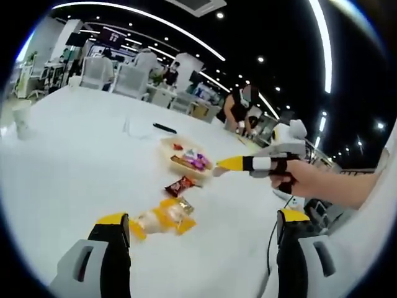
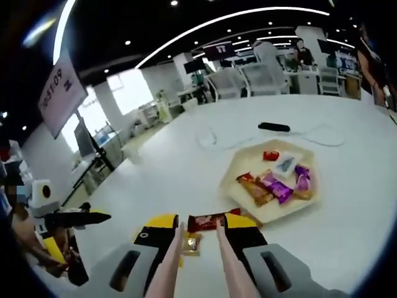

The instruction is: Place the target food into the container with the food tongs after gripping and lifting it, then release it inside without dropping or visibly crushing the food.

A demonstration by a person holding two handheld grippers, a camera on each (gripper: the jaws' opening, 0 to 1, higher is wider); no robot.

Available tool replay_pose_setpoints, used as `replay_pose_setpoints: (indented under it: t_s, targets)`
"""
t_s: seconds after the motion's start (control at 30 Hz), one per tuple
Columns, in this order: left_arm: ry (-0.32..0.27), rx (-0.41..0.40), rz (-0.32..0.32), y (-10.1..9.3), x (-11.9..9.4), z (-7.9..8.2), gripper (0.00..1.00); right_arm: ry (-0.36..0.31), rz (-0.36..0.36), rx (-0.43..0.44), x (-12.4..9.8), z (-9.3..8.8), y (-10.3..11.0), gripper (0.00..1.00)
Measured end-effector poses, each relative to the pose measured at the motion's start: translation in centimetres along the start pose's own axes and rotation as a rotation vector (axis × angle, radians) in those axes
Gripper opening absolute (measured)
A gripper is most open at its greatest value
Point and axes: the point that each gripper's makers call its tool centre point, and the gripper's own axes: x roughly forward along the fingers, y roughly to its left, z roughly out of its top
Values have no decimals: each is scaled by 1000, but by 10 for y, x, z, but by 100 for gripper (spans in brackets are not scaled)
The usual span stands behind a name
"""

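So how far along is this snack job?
Several wrapped snacks already lie in the tray. The right hand-held gripper holds tongs whose tips flank a red packet on the table. Lifting it and releasing it in the tray remain.

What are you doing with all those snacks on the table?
A person is moving wrapped snacks into a tray with tongs. The right gripper squeezes the tongs, whose tips reach a red snack packet lying on the white table. The left gripper hangs open, holding nothing.
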Motion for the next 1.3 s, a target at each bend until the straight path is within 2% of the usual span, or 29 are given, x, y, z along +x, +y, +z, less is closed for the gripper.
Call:
replay_pose_setpoints:
  t_s: [0.17,0.3,0.47,0.6,0.8,0.97,1.13,1.3]
  targets:
    - [-13,8,7,2,1,0,99,4,9,4,-1,1,4,28]
    - [-3,70,17,3,1,-3,99,8,16,12,-2,-2,10,28]
    - [5,98,24,4,-1,-6,99,22,27,33,1,-12,19,28]
    - [16,106,25,4,-4,-8,99,65,54,32,9,-27,33,28]
    - [9,111,44,9,-10,-3,99,91,74,7,17,-34,44,28]
    - [11,116,45,9,-12,-1,99,109,62,23,23,-37,47,29]
    - [45,148,44,13,-12,-7,99,129,51,9,31,-45,49,29]
    - [43,121,52,18,-8,-8,99,151,30,34,39,-55,46,29]
